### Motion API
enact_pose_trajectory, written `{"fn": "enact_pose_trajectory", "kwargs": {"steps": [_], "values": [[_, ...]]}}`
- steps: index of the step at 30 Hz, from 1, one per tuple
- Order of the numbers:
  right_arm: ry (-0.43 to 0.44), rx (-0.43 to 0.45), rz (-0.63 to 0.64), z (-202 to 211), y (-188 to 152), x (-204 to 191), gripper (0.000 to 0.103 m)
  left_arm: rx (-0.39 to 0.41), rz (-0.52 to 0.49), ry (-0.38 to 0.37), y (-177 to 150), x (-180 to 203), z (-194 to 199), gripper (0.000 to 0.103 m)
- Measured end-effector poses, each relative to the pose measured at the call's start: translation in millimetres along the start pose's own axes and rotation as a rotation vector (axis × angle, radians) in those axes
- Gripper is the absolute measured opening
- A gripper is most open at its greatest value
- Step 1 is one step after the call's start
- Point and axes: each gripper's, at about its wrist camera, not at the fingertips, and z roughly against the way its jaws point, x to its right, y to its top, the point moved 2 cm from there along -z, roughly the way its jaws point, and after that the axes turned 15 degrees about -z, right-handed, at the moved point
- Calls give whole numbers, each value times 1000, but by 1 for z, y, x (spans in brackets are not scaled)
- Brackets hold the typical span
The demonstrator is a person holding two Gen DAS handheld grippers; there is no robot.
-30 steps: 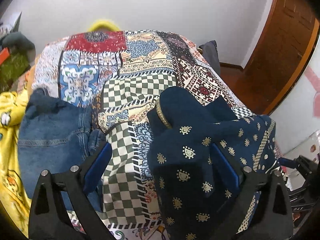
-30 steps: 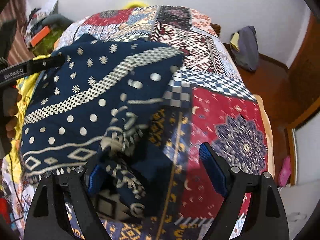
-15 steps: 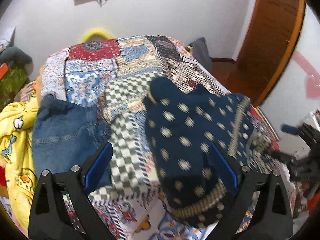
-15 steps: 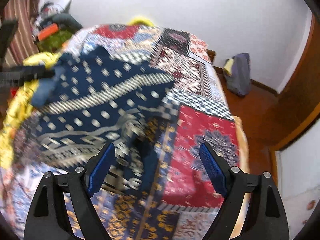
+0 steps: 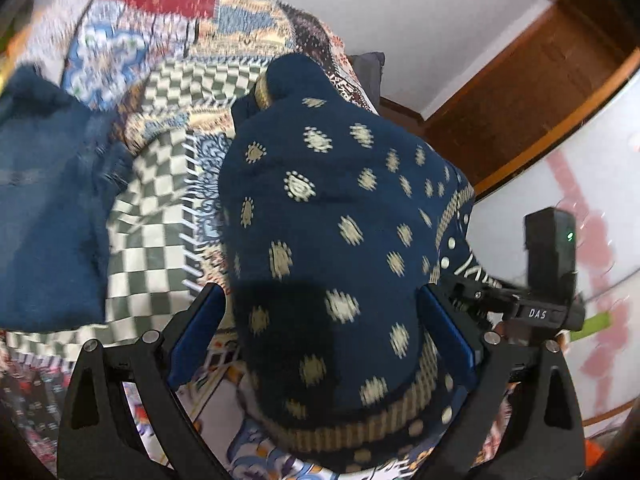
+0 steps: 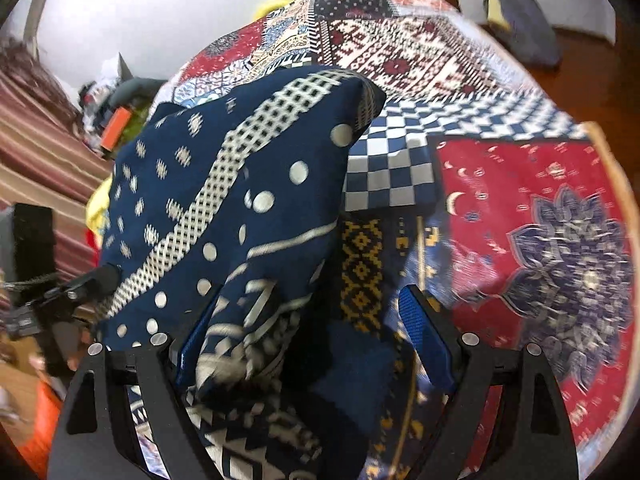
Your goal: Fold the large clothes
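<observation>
Left wrist view: both tongs spread wide over the navy patterned garment (image 5: 332,248) on the bed.

Left tongs (image 5: 320,336) stand wide apart, the garment bunched between the blue pads (image 5: 196,332), pads not visibly pressing it. Right tongs (image 6: 316,340) gape just as wide, a fold of the same cloth lying against the left pad, nothing clamped. Outward, the garment rests on the patchwork bedspread (image 6: 520,208). Folded jeans (image 5: 44,208) lie beside it, left. Behind: white wall (image 5: 400,12) and brown wooden door (image 5: 532,92).
</observation>
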Motion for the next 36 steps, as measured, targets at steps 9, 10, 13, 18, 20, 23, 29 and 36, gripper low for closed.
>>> {"fn": "enact_pose_trajectory", "kwargs": {"steps": [9, 10, 13, 18, 20, 23, 29, 36], "values": [[150, -94, -39, -21, 17, -1, 84, -7, 80, -126, 9, -22, -29, 98], [155, -96, -35, -22, 18, -2, 84, -7, 92, -140, 9, -25, -32, 98], [162, -98, -18, -23, 18, -8, 84, -12, 139, -184, 10, -32, -41, 98], [217, -127, -49, -23, 13, -13, 64, 3, 156, -191, 11, -34, -43, 92], [205, -120, -34, -22, 11, -16, 56, 6, 165, -195, 10, -36, -41, 84], [188, -102, -4, -16, 8, -28, 38, 28, 182, -201, 6, -39, -27, 77], [192, -80, 95, 1, 0, -71, 24, 102, 166, -208, 3, -41, 24, 66], [236, -36, 188, 12, -8, -144, 24, 211, 47, -125, 13, -51, 108, 64]]}}
